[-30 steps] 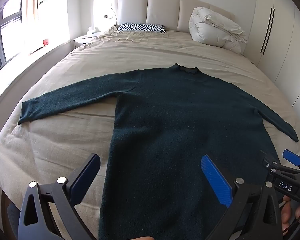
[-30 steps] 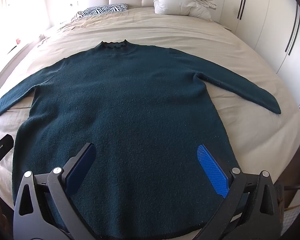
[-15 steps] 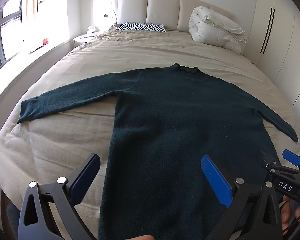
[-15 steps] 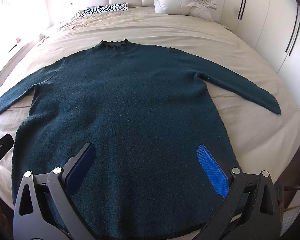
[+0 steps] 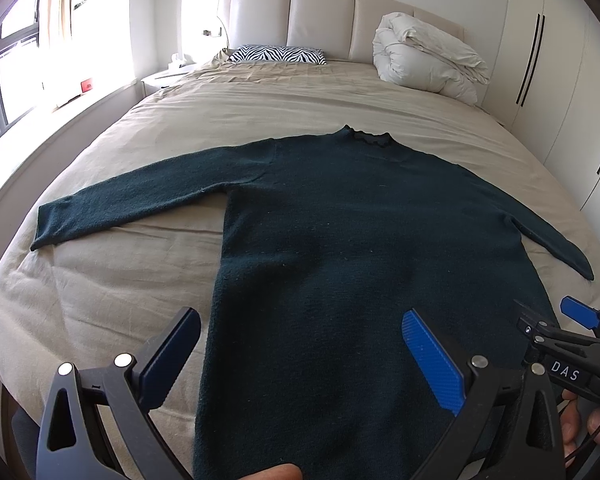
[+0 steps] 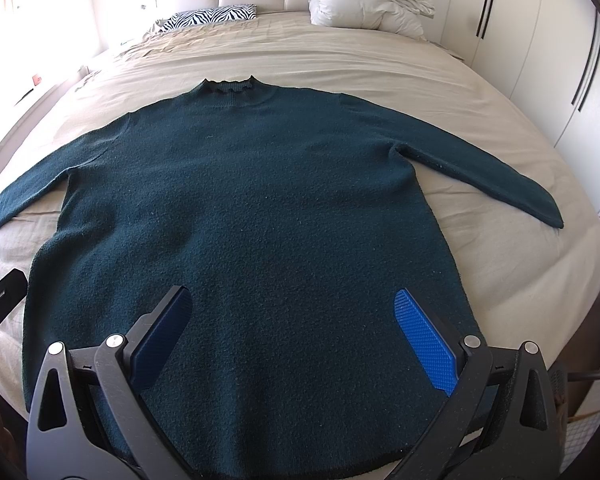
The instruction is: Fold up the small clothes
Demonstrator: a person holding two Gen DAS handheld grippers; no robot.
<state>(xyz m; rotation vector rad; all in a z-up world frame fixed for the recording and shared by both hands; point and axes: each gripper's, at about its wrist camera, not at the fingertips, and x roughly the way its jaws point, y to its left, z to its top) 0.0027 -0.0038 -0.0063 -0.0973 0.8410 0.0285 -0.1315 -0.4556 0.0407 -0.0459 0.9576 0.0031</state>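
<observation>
The dark teal sweater (image 6: 260, 216) lies flat on the bed (image 6: 380, 56), front up, collar toward the headboard (image 5: 324, 16) and hem at the near edge, both sleeves spread out to the sides; it lies as it did a second ago, with no fold or crease added; the left claw (image 5: 300, 360) hovers above the hem on the sweater's left side, its pads wide apart and holding nothing, in the same place as in the earlier frame; the right claw (image 6: 296, 336) hangs over the lower middle of the sweater, its pads likewise wide apart and empty, also unmoved; farther out, a zebra-print pillow (image 5: 278, 54) rests near the headboard, a rolled white duvet (image 5: 424, 60) sits beside it, and white wardrobe doors (image 5: 540, 60) line the right wall.
</observation>
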